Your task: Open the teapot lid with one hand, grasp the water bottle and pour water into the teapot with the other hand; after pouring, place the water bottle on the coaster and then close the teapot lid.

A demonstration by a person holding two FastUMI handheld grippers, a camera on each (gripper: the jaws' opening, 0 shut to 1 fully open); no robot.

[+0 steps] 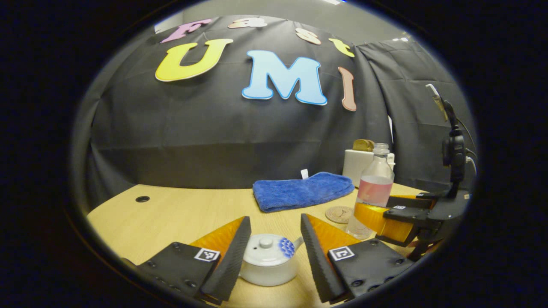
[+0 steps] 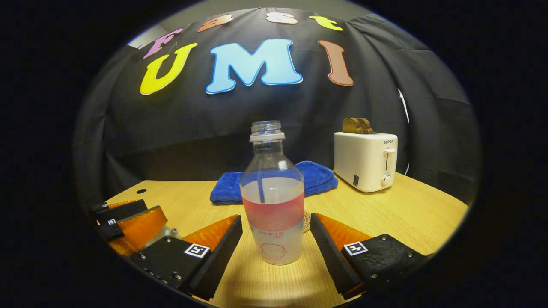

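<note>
In the left gripper view we see the left gripper [image 1: 274,252] with its jaws spread wide on either side of the one teapot [image 1: 269,259], touching nothing; the teapot sits on the counter [image 1: 171,218] with its lid [image 1: 266,246] on. In the right gripper view the right gripper [image 2: 276,246] likewise has its jaws wide apart, flanking the one water bottle [image 2: 273,196] without pressing on it. The bottle stands upright, uncapped and partly filled, on the counter. We count one round coaster [image 1: 339,214] lying just beside the bottle, between it and the one folded blue towel [image 1: 302,190]. One white toaster [image 2: 365,160] with two slices of bread [image 2: 356,125] in its slots stands at the back right.
</note>
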